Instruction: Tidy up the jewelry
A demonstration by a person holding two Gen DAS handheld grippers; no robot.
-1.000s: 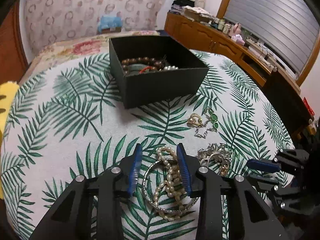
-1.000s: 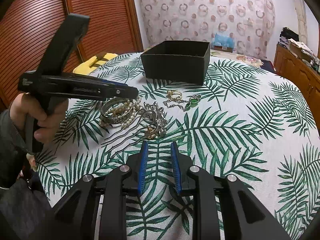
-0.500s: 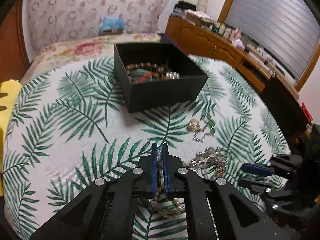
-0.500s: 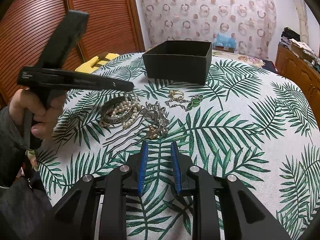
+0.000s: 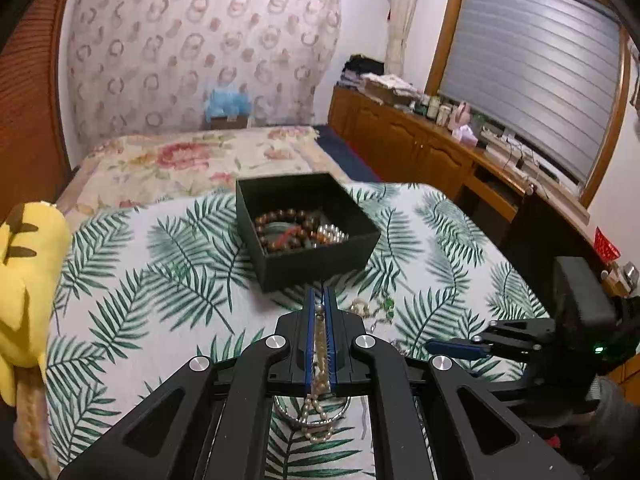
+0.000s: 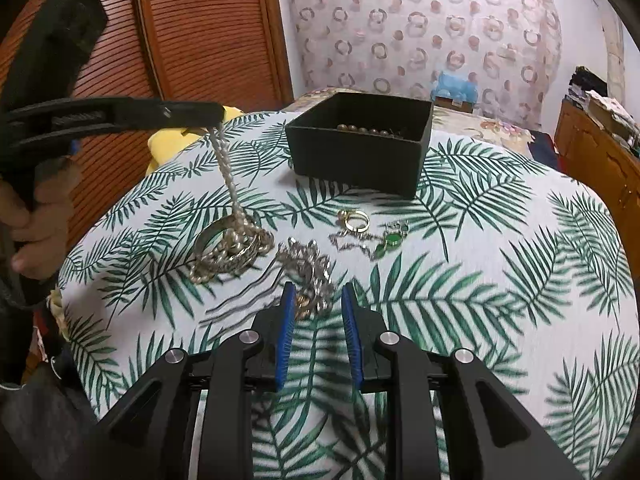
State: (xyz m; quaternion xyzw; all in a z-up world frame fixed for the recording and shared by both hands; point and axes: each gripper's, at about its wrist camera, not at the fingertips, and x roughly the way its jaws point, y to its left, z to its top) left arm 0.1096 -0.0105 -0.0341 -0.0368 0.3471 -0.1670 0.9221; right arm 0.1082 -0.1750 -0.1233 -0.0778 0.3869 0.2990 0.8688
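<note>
While left gripper (image 6: 218, 114) pinches pearl strand (image 6: 228, 176), lower loops drape through silver bangle (image 6: 224, 246), left of brooch: snag risk, bangle dragged. Right gripper (image 6: 318, 322) spread, empty. Black box (image 6: 360, 152) far.

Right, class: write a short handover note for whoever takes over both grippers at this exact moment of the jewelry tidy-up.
Left gripper: shut on the pearl strand, lifted; its lower end trails on the cloth through the silver bangle.
Right gripper: open, holding nothing, jaws just widened, low over the silver hair comb.
Black box: open, at the far side of the cloth, already holding bead bracelets.
Left to do: carry the pearls to the box without dragging the bangle, then box the bangle, comb, gold ring and green pendant chain.
</note>
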